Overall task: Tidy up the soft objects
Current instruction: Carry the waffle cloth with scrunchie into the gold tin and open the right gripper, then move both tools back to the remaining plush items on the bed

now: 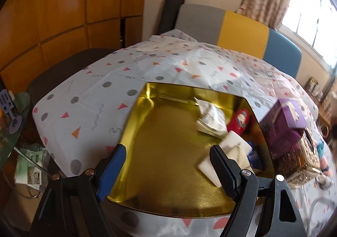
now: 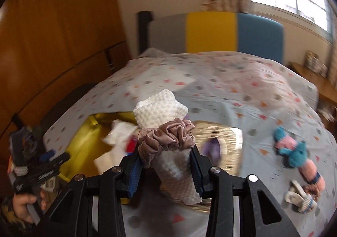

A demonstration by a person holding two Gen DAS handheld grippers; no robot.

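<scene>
A gold tray [image 1: 168, 152] sits on a white tablecloth [image 1: 94, 89] patterned with grey dots and orange-red triangles.

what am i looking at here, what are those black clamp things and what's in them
There is no robot: a person carries a hand-held gripper in each hand, each with a fisheye camera looking along its fingers. The left hand-held gripper is open and empty above a gold tray that holds a few small soft items, on a table under a patterned cloth. The right hand-held gripper is shut on a white textured cloth bundled with a brown scrunchie. A knitted toy lies on the cloth nearby.
</scene>
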